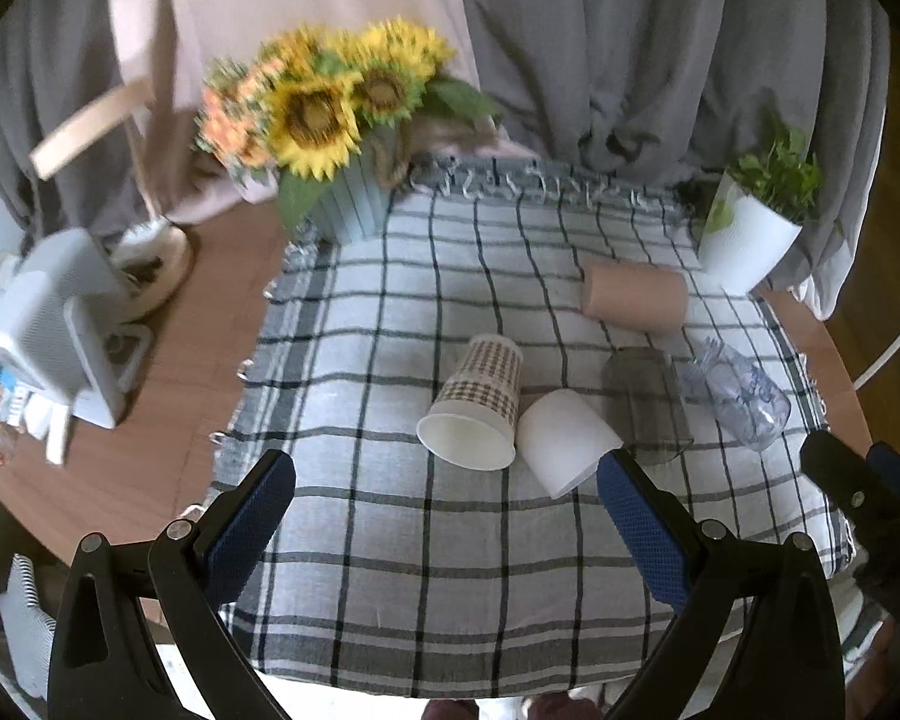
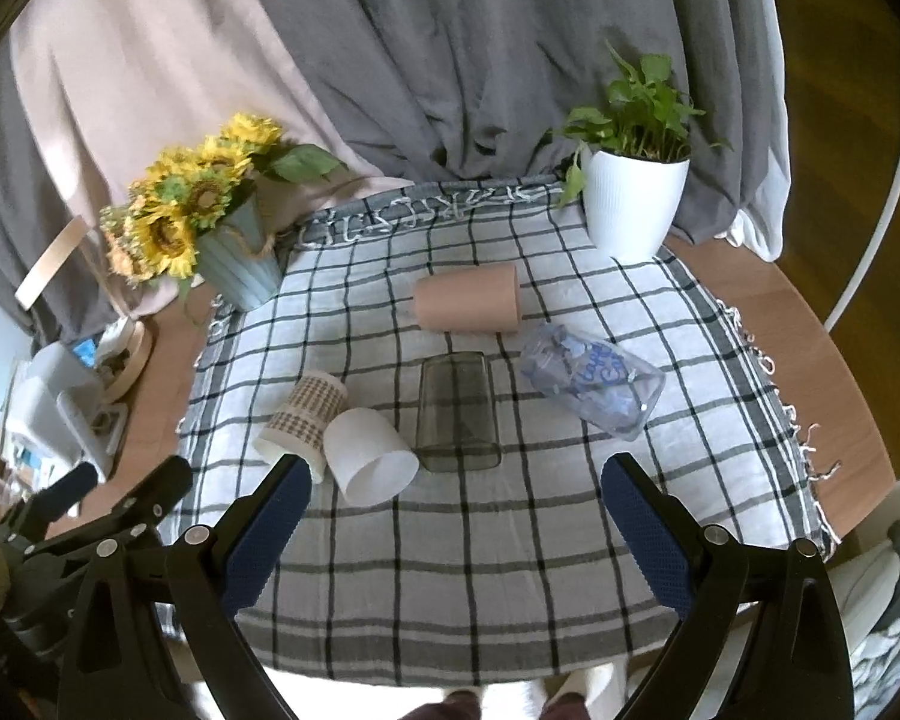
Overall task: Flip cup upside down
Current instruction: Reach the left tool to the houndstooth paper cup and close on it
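Up front, left gripper (image 1: 447,510) spread wide, blue pads (image 1: 249,531) well apart, nothing between them, hovering over the near part of the checked cloth (image 1: 390,570). Right gripper (image 2: 450,516) likewise spread wide and holding nothing, above the same near stretch of cloth; seen from the left wrist as a black shape at the right edge (image 1: 858,492).

Taking the smoky glass tumbler (image 2: 457,414) as landmark: lying on its side mid-cloth, mouth toward the grippers. Just left of the tumbler, plain white cup (image 2: 369,453) on its side, open end facing near. Left of that again and touching it, plaid paper cup (image 2: 303,417) on its side, white inside visible from the left wrist (image 1: 471,414). Beyond the tumbler, brown paper cup (image 2: 468,299) on its side, lying crosswise. Right of the tumbler, clear plastic cup with blue print (image 2: 591,378), also tipped over, angled. No cup standing, none mouth down.

Far left of the tumbler, at the cloth's back corner, sunflowers in a pale blue ribbed pot (image 2: 210,228). Far right of the tumbler, at the other back corner, green plant in a white pot (image 2: 633,204). Behind both, grey and beige curtains (image 2: 450,60). Under the cloth, round wooden table (image 2: 810,330). Left of the table's edge, white clutter, too blurred to name.
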